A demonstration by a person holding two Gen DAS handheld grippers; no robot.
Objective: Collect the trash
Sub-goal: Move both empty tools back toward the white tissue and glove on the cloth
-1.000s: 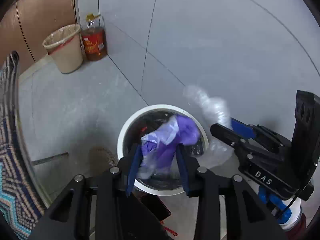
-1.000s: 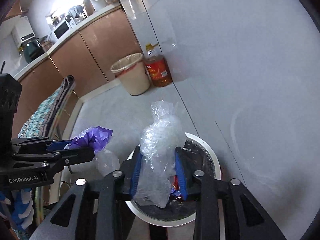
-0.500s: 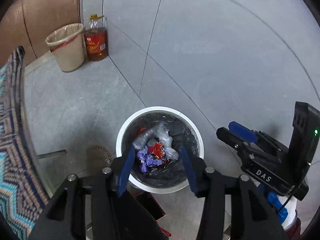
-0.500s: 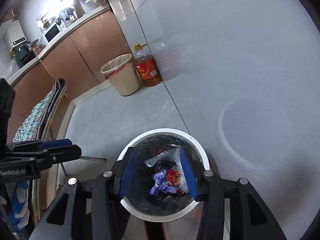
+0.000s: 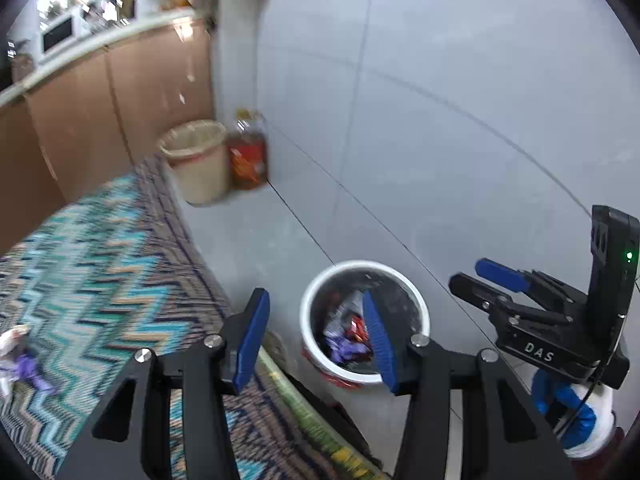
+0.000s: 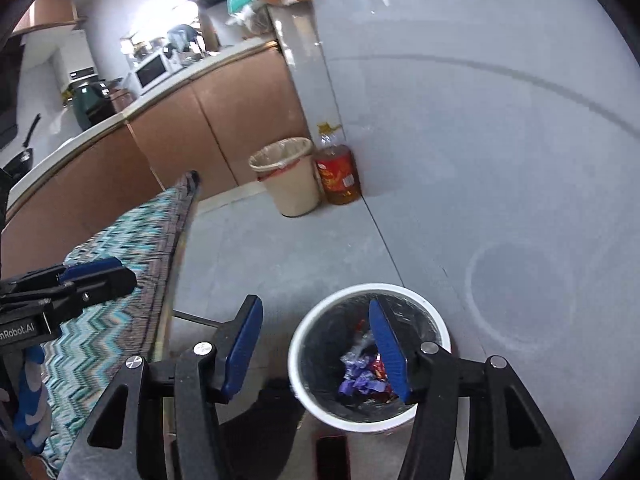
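Left wrist view: a kitchen corner with pale grey floor [image 5: 248,240] and wall tiles [image 5: 460,80], and brown cabinets [image 5: 120,92] under a cluttered counter. A table under a zigzag teal cloth [image 5: 92,272] fills the lower left. At the far wall stand a beige bin [image 5: 198,160] and, touching it, an amber oil jug [image 5: 247,152]. On the floor just beside the table sits the white bin [image 5: 364,320], lined in black, placed within easy reach of the table edge. Inside it lie crumpled trash [image 5: 346,332]: purple, red and clear wrappers, so that load looks delivered. The left gripper [image 5: 316,332] hangs above the table edge and bin, its blue pads spread with nothing between them; they have just been opening, as has the right gripper [image 5: 476,276], seen at the right edge, held by a hand in a blue and white glove [image 5: 572,404]. Its pads also stand apart and empty. At the far left of the cloth lie small scraps [image 5: 16,354], white and purple, likely the next trash to collect. Right wrist view: the same white bin [image 6: 370,360] sits below the right gripper [image 6: 316,352], with the trash [image 6: 362,376] at its bottom. The left gripper [image 6: 100,276] reaches in from the left over the cloth [image 6: 120,280]. The jaws gape because both loads appear released.
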